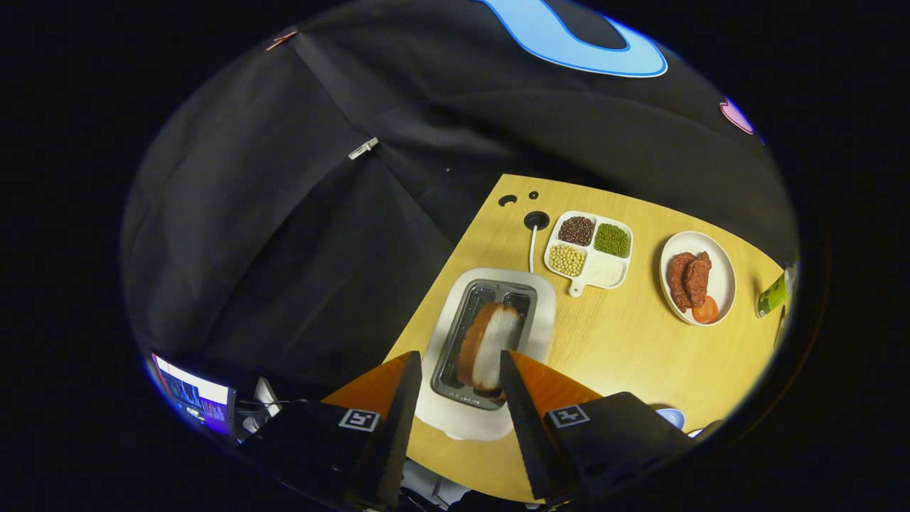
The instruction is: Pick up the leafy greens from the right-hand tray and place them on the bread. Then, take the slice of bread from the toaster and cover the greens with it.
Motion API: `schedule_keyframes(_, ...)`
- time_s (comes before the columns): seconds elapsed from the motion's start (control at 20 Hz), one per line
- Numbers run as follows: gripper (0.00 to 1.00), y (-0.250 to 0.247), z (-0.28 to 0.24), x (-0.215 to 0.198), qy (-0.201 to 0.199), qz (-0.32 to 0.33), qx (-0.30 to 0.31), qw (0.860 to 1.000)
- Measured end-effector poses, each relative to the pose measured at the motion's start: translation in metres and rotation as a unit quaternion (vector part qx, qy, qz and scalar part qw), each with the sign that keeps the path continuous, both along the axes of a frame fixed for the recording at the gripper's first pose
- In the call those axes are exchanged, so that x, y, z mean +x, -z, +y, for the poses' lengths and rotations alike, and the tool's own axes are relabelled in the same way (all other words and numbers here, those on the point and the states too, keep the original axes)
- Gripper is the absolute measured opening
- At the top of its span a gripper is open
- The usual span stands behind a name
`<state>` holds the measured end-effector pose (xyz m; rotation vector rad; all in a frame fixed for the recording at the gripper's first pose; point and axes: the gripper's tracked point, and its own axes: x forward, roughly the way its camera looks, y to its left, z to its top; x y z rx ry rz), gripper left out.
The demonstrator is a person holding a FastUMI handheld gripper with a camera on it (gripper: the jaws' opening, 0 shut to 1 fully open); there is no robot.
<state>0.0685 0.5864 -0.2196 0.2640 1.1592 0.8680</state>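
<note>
Black cloth hangs behind a pale wooden table [611, 341] that carries everything in sight. Nearest the tool [458, 370] stands a white toaster [544, 313] with a dark metal slot on top. One slice of bread [490, 345] sits upright in that slot, its brown crust turned to one side and its white face to the other. The tool hangs above the toaster with its two fingers spread apart and released, gripping nothing; the slice lies in the gap between the fingertips, closer to the right finger, and I cannot tell whether that finger touches it.

A white cord [532, 249] runs from the far end of the toaster to a round black hole in the table. Just beyond the toaster and to its right lies a white divided dish [601, 274] with a short handle. Three of its compartments hold dry grains: dark reddish-brown ones, green ones and pale yellow ones. The fourth compartment holds nothing.

Further right, well apart from the toaster, rests a round white plate [719, 274] bearing two reddish-brown pieces of meat and a slice of tomato beside them. A green bottle [773, 295] stands at the far right of the table.
</note>
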Motion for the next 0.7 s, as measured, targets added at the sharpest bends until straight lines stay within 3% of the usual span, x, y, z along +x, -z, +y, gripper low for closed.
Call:
schedule_keyframes(0.3,0.71,0.046,0.01,0.0,-0.002,-0.001,-0.077,0.997)
schedule_keyframes(0.5,0.36,0.059,-0.009,0.006,0.014,-0.009,-0.088,0.996)
schedule_keyframes(0.6,0.19,0.051,-0.005,-0.004,0.017,0.027,-0.046,0.998)
schedule_keyframes(0.7,0.18,0.041,-0.008,-0.002,0.015,0.025,-0.014,0.999)
